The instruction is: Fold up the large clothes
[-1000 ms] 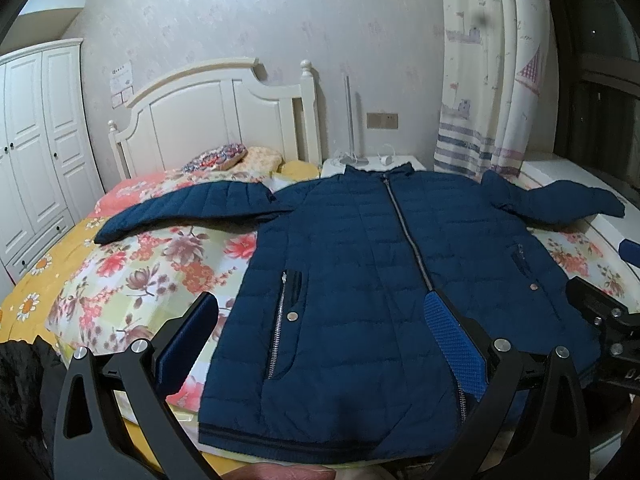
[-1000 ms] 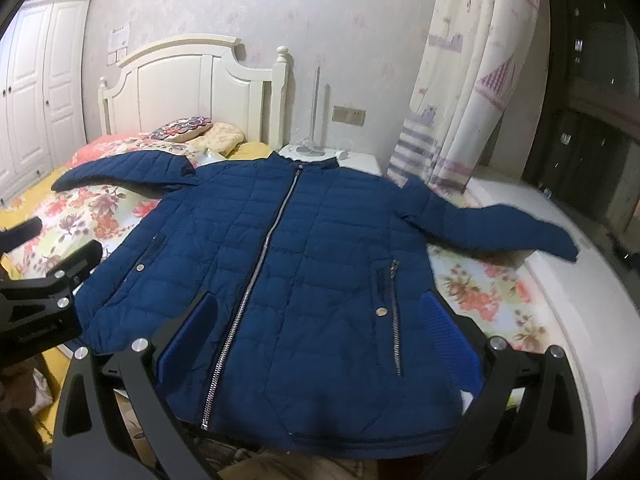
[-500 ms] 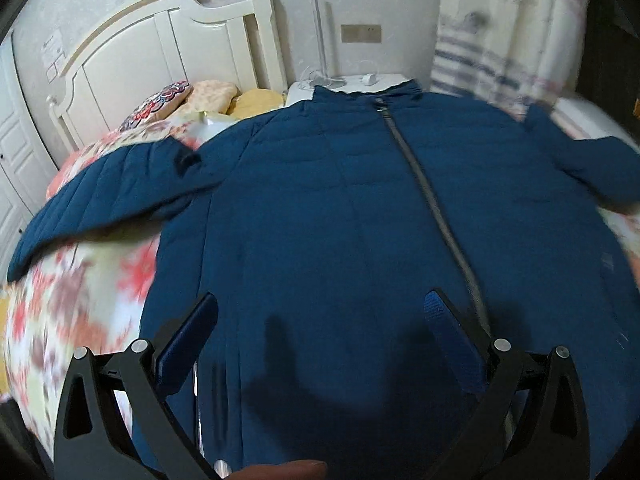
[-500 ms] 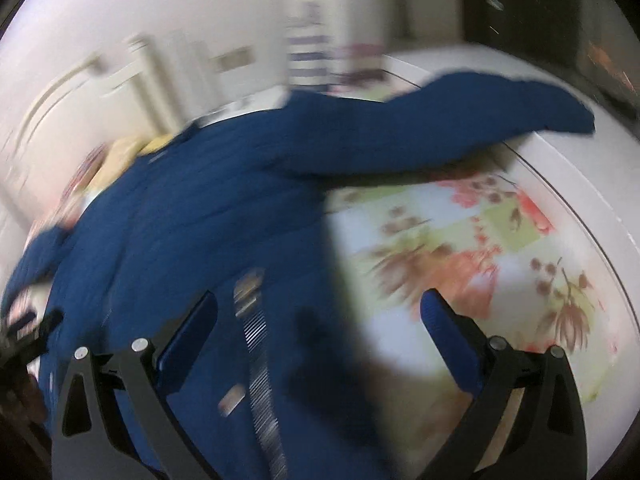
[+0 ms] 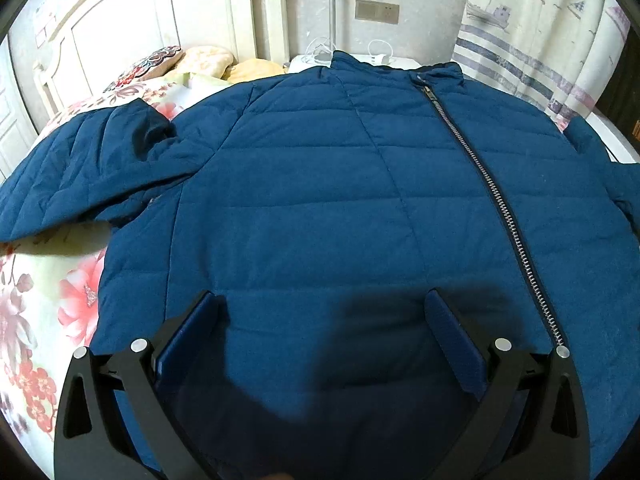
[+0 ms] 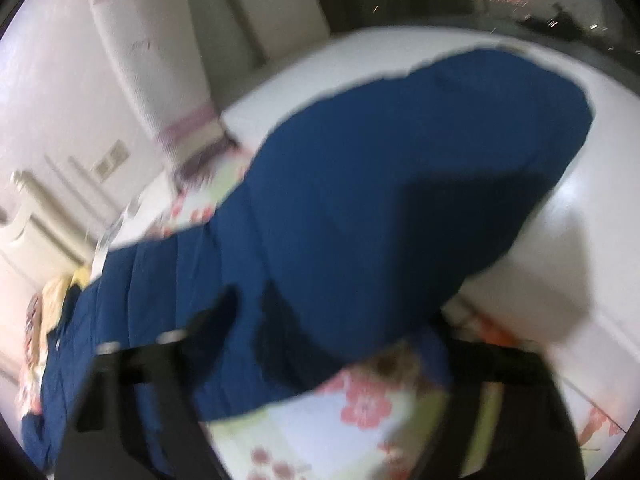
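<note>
Jacket point(image 5: 320, 208) flat on bed point(image 5: 48, 280), zipped, under left gripper point(image 5: 320, 340), jaws wide, nothing gripped. Right gripper point(image 6: 332, 344) closing, blurred; sleeve point(image 6: 400, 200) between jaws.

Left wrist view: evenly lit, sharp across the centre. A dark soft-edged shadow is cast on the lower jacket point(image 5: 320, 208) between the fingers of the left gripper point(image 5: 320, 340). Strong fisheye bending is noted at the rim, with black vignetted corners; the headboard point(image 5: 168, 12) appears curved.

Right wrist view: heavy motion blur throughout, so edges are smeared and the right gripper point(image 6: 332, 320) is barely resolved. The white ledge point(image 6: 580, 220) is overexposed, possibly glare. A dark shadow lies on the sleeve point(image 6: 400, 180).
</note>
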A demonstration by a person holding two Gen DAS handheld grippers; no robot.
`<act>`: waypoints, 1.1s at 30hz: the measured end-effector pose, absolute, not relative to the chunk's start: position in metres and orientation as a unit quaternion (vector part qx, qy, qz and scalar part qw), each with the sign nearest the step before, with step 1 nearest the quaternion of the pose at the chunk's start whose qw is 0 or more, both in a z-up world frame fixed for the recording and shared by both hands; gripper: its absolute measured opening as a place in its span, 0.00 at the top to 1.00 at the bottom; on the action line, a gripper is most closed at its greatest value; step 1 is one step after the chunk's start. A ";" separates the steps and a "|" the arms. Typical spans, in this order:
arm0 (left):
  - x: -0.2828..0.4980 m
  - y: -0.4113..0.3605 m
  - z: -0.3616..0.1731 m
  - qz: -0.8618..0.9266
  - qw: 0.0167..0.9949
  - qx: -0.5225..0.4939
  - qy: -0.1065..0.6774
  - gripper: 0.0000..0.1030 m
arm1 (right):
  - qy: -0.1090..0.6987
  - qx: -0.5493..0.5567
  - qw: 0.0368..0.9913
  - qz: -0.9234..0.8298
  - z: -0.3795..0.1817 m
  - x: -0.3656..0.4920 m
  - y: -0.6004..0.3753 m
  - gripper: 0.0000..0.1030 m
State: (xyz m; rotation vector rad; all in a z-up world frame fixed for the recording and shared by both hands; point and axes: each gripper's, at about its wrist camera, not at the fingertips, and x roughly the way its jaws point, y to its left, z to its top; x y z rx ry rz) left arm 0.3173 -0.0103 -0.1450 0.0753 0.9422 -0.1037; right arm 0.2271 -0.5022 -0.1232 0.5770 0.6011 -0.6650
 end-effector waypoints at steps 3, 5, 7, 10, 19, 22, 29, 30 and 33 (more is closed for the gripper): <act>0.322 -0.011 -0.145 -0.047 0.889 0.041 0.453 0.04 | 0.235 0.216 0.894 -0.316 -0.091 0.234 -0.471 0.86; 0.324 -0.011 -0.145 -0.048 0.889 0.039 0.454 0.04 | 0.213 0.164 0.919 -0.288 -0.067 0.245 -0.435 0.91; 0.325 -0.012 -0.145 -0.049 0.889 0.039 0.454 0.04 | 0.203 0.125 0.941 -0.241 -0.048 0.258 -0.399 0.91; 0.325 -0.011 -0.145 -0.049 0.889 0.037 0.454 0.04 | 0.213 0.049 0.967 -0.131 -0.033 0.279 -0.313 0.91; 0.326 -0.009 -0.144 -0.054 0.890 0.027 0.452 0.04 | 0.470 -0.022 0.877 0.094 -0.143 0.334 -0.163 0.47; 0.326 -0.009 -0.144 -0.054 0.890 0.026 0.452 0.04 | 0.463 -0.043 0.879 0.106 -0.142 0.317 -0.161 0.32; 0.322 -0.009 -0.141 -0.043 0.895 0.029 0.443 0.04 | 0.388 0.088 0.913 0.095 -0.094 0.216 -0.241 0.21; 0.317 -0.013 -0.136 -0.026 0.901 0.043 0.430 0.04 | 0.378 0.108 0.916 0.083 -0.093 0.207 -0.257 0.21; 0.293 -0.057 -0.111 -0.089 0.913 0.078 0.391 0.04 | 0.355 0.178 0.917 0.036 -0.109 0.175 -0.310 0.22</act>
